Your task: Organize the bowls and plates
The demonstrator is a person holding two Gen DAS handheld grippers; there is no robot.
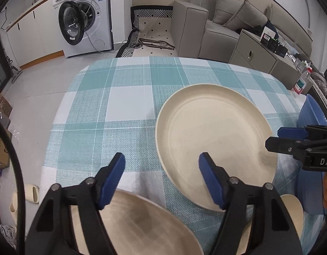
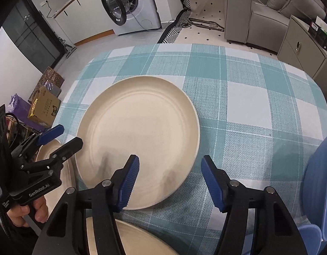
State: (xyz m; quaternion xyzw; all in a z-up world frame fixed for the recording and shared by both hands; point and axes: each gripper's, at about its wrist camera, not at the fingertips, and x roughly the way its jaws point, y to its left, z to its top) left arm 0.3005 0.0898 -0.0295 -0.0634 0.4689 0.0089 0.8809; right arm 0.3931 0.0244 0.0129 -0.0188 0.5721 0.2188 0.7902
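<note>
Both the left gripper (image 1: 162,170) and right gripper (image 2: 170,173) tilt steeply downward, jaws apart (nothing clamped between them).

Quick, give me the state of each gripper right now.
Left gripper: jaws open, holding nothing, one finger over the rim of the cream plate.
Right gripper: jaws open, holding nothing, straddling that plate's near rim.

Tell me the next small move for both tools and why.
Probably lower both onto the large cream plate's near rim, then close. Left tool and right tool each straddle that rim from opposite sides, pads not yet touching it.
</note>
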